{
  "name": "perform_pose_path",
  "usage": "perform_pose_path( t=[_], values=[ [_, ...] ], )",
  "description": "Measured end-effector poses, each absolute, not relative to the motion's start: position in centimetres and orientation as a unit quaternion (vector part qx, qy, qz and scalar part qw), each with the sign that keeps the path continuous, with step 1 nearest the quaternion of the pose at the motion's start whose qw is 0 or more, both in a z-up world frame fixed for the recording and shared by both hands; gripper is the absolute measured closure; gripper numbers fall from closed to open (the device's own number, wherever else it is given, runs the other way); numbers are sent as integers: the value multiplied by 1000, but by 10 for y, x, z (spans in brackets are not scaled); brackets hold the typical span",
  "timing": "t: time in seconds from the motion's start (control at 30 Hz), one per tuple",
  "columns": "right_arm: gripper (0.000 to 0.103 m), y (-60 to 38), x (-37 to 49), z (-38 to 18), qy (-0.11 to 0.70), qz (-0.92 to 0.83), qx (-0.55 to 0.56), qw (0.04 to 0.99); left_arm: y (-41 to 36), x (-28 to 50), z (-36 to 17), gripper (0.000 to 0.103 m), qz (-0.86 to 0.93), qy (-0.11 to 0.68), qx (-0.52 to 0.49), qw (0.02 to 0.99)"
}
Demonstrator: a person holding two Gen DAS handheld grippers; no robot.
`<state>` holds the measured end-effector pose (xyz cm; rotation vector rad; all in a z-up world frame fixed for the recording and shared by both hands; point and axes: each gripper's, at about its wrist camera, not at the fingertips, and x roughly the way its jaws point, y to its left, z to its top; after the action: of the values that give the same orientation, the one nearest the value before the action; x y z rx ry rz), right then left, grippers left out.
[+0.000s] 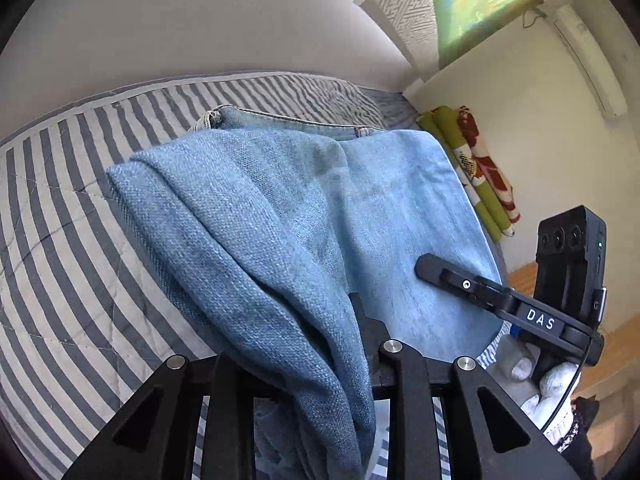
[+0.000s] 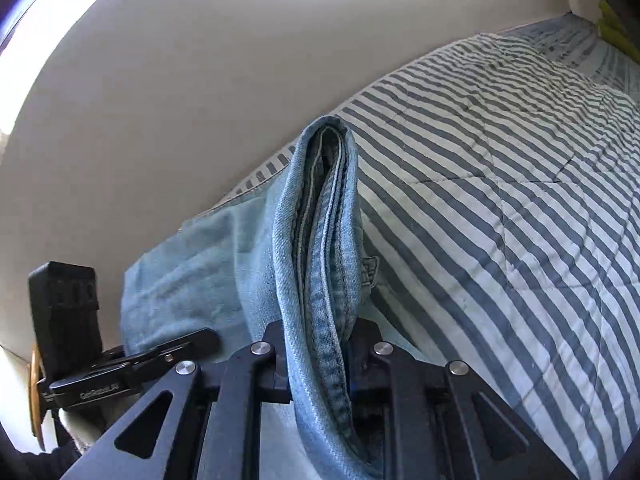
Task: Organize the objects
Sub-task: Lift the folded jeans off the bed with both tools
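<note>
A pair of light blue jeans (image 1: pixel 280 208) lies folded on a striped bed, with both grippers gripping its near edge. My left gripper (image 1: pixel 320 320) is shut on a thick bunch of the denim, which drapes over and hides its left finger. In the right wrist view, my right gripper (image 2: pixel 316 332) is shut on the seamed, folded edge of the jeans (image 2: pixel 320 220), which stands up between its fingers. The right gripper (image 1: pixel 440 272) also shows at the jeans' right side, held by a white-gloved hand (image 1: pixel 548 388). The left gripper (image 2: pixel 192 340) appears low on the left.
A grey and white striped quilt (image 1: pixel 60 200) covers the bed (image 2: pixel 500 200), which runs along a plain wall. Rolled green and red bedding (image 1: pixel 476 168) lies at the bed's far corner. A wooden floor (image 1: pixel 520 276) lies beyond the bed's right edge.
</note>
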<state>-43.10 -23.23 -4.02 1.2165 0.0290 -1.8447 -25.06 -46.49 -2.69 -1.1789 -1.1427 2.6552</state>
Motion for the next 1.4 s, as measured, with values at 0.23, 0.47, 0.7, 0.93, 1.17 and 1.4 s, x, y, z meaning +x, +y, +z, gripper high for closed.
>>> perform_pose_path(
  t=[0.23,0.47,0.7,0.93,1.17,1.4],
  values=[
    [88,-154,-361,13,-3,-788,474,394,-417,-209,21,79,854,-358,-363,104],
    [88,-34,-281,41,-53,-821,486,294,-295,-183,41,80,830,-327,-394,219],
    [88,99,-192,24,-148,-839,493,174,-163,-171,35,80,776,-257,-474,327],
    [85,167,-141,-45,-146,-827,537,77,-92,-150,-15,51,764,-125,-552,310],
    [63,199,-127,-39,-78,-849,522,38,-152,-161,-20,33,796,-152,-537,235],
    [43,198,-141,-42,-93,-851,511,78,-118,-184,-48,33,783,-147,-556,236]
  ],
)
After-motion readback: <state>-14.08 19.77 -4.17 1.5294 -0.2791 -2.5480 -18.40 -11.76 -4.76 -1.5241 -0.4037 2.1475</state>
